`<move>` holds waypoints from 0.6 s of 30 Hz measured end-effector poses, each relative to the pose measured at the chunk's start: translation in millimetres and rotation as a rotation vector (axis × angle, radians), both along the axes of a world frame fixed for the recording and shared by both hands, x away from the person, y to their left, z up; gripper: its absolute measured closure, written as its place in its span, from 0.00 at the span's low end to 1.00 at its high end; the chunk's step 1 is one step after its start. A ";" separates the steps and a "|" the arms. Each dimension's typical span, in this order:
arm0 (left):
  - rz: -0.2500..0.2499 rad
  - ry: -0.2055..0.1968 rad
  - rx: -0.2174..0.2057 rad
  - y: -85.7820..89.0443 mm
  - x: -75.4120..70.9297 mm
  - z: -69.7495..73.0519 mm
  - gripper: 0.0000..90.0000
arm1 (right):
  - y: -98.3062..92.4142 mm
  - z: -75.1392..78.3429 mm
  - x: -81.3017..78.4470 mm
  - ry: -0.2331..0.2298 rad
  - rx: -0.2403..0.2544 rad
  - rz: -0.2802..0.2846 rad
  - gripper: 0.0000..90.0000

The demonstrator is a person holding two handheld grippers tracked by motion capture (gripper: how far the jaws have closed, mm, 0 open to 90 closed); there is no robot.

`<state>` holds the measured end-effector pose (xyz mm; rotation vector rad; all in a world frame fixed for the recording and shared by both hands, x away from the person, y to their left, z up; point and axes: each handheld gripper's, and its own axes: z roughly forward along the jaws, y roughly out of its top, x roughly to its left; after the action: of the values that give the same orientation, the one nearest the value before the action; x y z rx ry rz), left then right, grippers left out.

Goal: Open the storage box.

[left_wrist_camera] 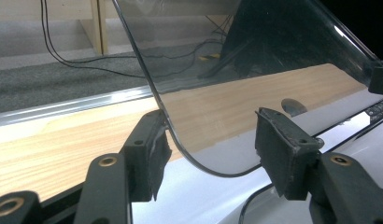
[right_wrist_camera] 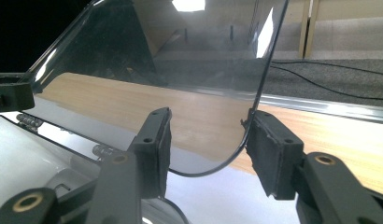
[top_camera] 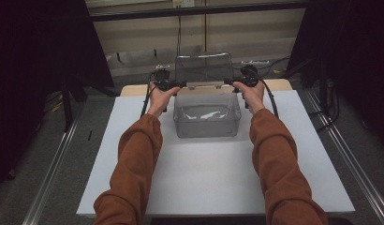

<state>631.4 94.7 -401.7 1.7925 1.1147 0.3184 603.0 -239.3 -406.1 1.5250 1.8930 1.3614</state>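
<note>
Presently both grippers stand at the far corners of a clear plastic box (top_camera: 207, 117) whose hinged lid (top_camera: 204, 69) is raised nearly upright.

Left gripper (top_camera: 173, 85): jaws part-open. The lid's rounded corner (left_wrist_camera: 199, 154) sits between the pads; its edge lies against the left pad (left_wrist_camera: 158, 149), while the right pad (left_wrist_camera: 276, 149) stands clear of the sheet. No clamping pressure is evident.

Right gripper (top_camera: 233, 83): jaws likewise part-open. The lid's other corner (right_wrist_camera: 213, 163) lies in the gap, its edge touching the right pad (right_wrist_camera: 262, 144), with the left pad (right_wrist_camera: 157, 144) apart from it. Not a firm grip.

Location: the box rests on a white board (top_camera: 204, 183) beyond the hands, with the lid rising between and past the jaws of each gripper, hinged along the box's far rim.

Handling assessment: the lid appears thin, stiff and light, with a smooth glossy face that is probably slippery under the pads. Since neither gripper clamps it, it seems to stand on its own, and a nudge could tip it either way. The box looks empty and light, so it may slide if pushed. The best hold, in my judgement, is on the flat of the lid just inside each rounded corner, both sides taken evenly to avoid twisting the hinge
</note>
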 end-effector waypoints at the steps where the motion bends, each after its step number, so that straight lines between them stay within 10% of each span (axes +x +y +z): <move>1: 0.002 0.001 -0.003 -0.4 0.1 -0.4 0.48 | -0.1 -0.2 0.0 0.001 0.003 0.001 0.56; 18: 0.017 0.016 -0.027 -1.2 1.3 -3.8 0.46 | 4.3 -3.5 -0.9 0.005 0.015 -0.021 0.50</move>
<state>632.7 93.4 -405.5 1.7660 1.1412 0.2980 602.1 -234.9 -409.6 1.5525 1.8684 1.3672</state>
